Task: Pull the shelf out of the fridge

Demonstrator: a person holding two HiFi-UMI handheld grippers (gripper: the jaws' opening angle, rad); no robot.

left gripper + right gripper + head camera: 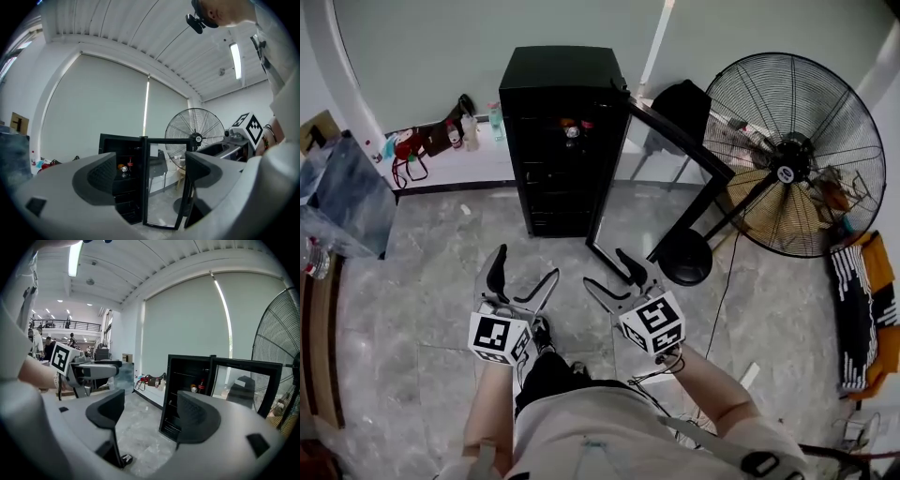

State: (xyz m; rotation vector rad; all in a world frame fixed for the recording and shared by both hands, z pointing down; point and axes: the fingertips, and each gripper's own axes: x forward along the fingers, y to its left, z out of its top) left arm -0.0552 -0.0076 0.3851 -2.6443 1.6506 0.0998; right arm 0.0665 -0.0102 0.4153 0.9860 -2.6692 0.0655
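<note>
A black fridge (561, 141) stands against the far wall, and its glass door (666, 178) is swung wide open to the right. Inside, a shelf (570, 139) carries a few small bottles and cans; its wire edge shows in the right gripper view (186, 376). Both grippers hover over the floor well short of the fridge. My left gripper (523, 275) is open, with the fridge (119, 178) and door (164, 183) seen between its empty jaws. My right gripper (614, 277) is open too, and nothing lies between its jaws (150, 411).
A large pedestal fan (787, 155) stands to the right, its round base (684, 256) just beyond the door's edge. A black chair (675, 117) sits behind the door. Bags and bottles (431, 141) line the wall at left. A cable (722, 281) runs across the floor.
</note>
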